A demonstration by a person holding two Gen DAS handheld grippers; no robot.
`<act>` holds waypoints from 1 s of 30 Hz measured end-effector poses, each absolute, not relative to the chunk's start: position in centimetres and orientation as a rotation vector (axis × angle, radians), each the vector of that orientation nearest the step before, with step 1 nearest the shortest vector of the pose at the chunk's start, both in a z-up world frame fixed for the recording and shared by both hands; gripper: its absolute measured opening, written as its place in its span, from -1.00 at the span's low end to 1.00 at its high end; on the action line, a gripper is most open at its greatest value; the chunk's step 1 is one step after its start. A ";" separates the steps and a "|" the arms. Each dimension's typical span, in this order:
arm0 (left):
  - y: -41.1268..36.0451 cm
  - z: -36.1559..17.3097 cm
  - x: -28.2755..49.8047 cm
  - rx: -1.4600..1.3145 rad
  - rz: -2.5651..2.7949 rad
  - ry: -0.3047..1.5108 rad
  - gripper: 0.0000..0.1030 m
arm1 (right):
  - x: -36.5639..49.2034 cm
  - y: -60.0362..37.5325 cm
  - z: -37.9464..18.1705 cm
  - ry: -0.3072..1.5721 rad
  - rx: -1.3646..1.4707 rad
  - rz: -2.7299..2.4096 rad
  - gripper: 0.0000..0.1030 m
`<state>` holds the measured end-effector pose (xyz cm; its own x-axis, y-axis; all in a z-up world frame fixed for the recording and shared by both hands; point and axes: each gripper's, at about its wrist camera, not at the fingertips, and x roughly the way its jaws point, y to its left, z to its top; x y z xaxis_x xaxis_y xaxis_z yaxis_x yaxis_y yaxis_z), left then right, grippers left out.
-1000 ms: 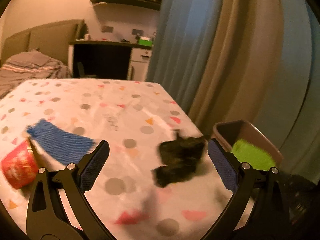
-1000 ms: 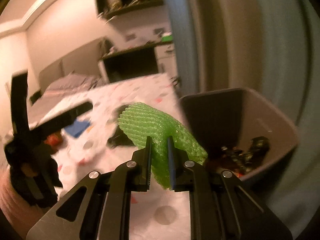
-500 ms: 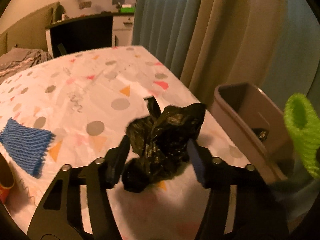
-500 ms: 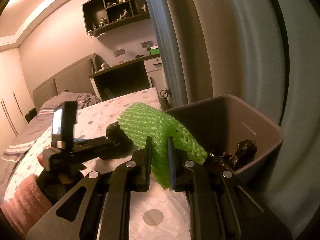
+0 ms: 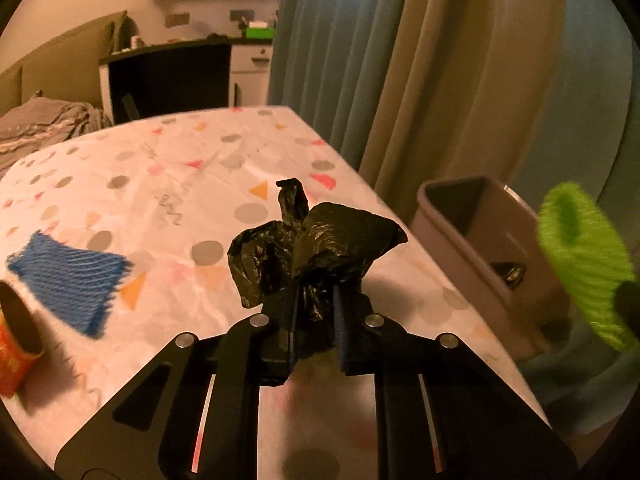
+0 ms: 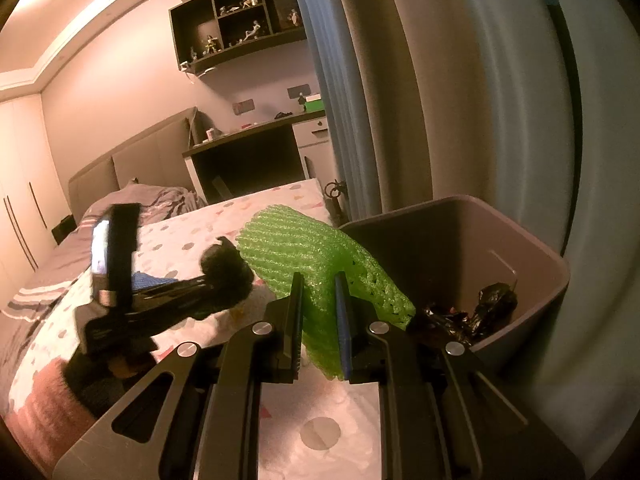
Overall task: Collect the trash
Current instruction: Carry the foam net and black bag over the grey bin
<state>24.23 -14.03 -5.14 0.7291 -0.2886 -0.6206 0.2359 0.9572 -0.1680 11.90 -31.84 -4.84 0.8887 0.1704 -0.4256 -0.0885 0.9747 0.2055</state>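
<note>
Between the narrowing fingers of the left gripper [image 5: 316,320], a crumpled black plastic bag [image 5: 316,240]: jaws closing, pads already pinching its lower folds, the bulk bunched above them over the spotted tablecloth [image 5: 168,176]. Right gripper [image 6: 318,320] clamped near-shut on a green foam net [image 6: 304,252], held just beside the rim of the grey bin [image 6: 532,264]; dark crumpled trash lies at the bin's bottom. On the cloth to the left, a blue foam net [image 5: 68,280] lies flat, an orange cup [image 5: 14,344] on its side just beside it. Curtains [image 5: 400,80] hang behind the bin
</note>
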 end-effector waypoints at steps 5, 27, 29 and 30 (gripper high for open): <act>-13.0 -2.4 20.5 -0.098 -0.248 0.607 -0.74 | 11.5 -31.1 -4.3 0.443 0.174 0.145 -0.70; -9.4 3.6 12.1 -0.136 -0.182 0.433 -0.74 | 8.6 -28.2 -1.5 0.373 0.131 0.207 -0.69; -9.6 3.8 11.9 -0.134 -0.185 0.429 -0.74 | 8.7 -28.4 -1.6 0.370 0.132 0.208 -0.69; -9.7 3.9 11.9 -0.132 -0.187 0.427 -0.74 | 8.7 -28.3 -1.6 0.371 0.132 0.208 -0.69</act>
<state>11.89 -9.74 3.89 0.8936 -0.2069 -0.3984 0.1518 0.9744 -0.1656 8.70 -28.34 -1.62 0.9111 0.2254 -0.3450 -0.1773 0.9702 0.1654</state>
